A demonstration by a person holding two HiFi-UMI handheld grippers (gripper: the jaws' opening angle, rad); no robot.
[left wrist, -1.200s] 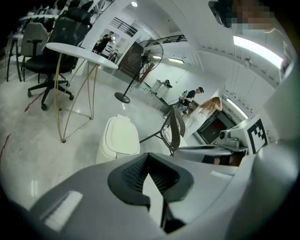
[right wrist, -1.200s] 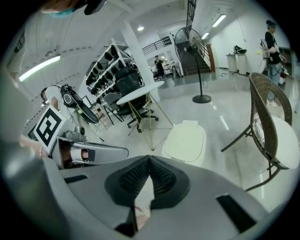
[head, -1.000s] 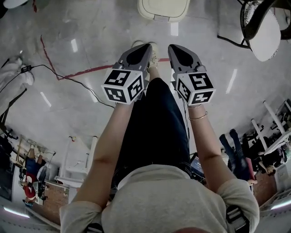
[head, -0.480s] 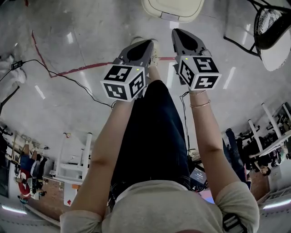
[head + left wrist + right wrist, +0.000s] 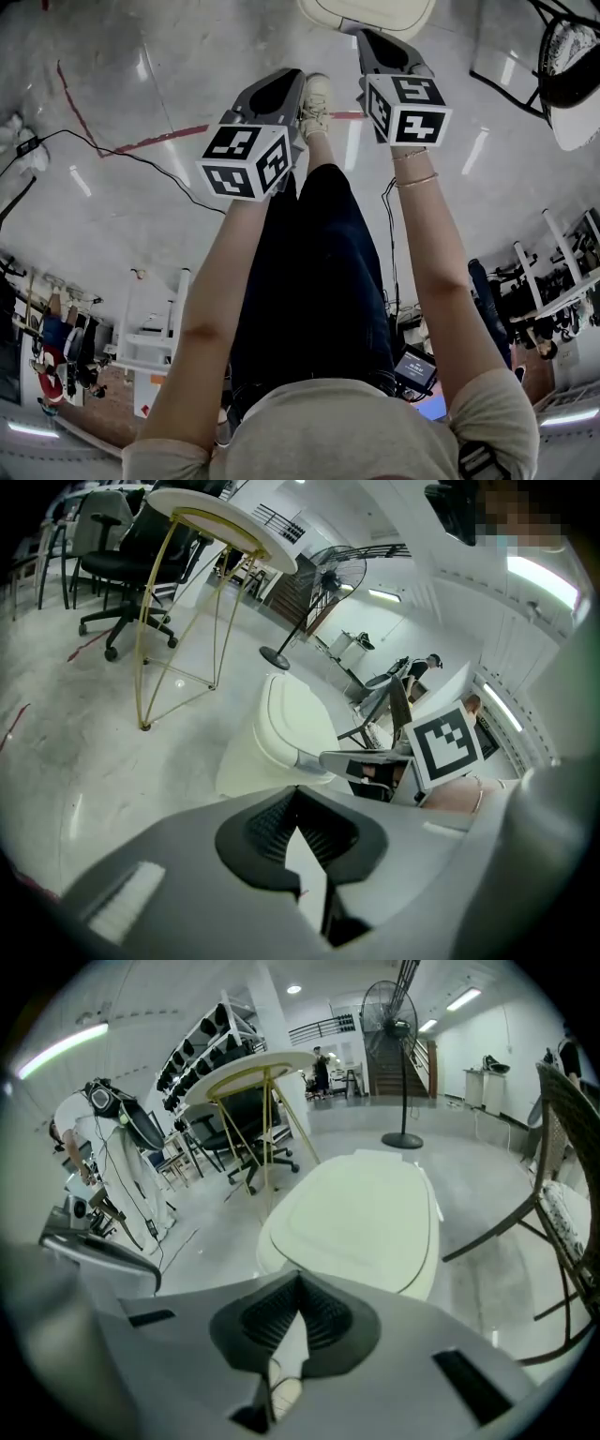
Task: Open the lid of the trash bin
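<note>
Pale polished floor (image 5: 141, 197) of a workshop, w/ a red tape line (image 5: 159, 141); a pedestal fan (image 5: 398, 1026) stands behind. The trash bin (image 5: 367, 13) stands on the floor just ahead of the person's feet, at the top edge of the head view. Its lid (image 5: 361, 1208) is down and fills the right gripper view.

Right gripper (image 5: 370, 39): jaws together, nothing between, tip near the bin's near rim. Left gripper (image 5: 292, 82): likewise closed & empty, held further back.

We judge the lid light, stiff, smooth plastic, prob. hinged. Closed jaws could slip on top, so we would hook under the rim opposite the hinge. We cannot tell which edge that is.

Vs. 1.0 s ago: both grippers have advanced. The right one, then level w/ the left, now leads, and the bin sits higher in the head view.
</note>
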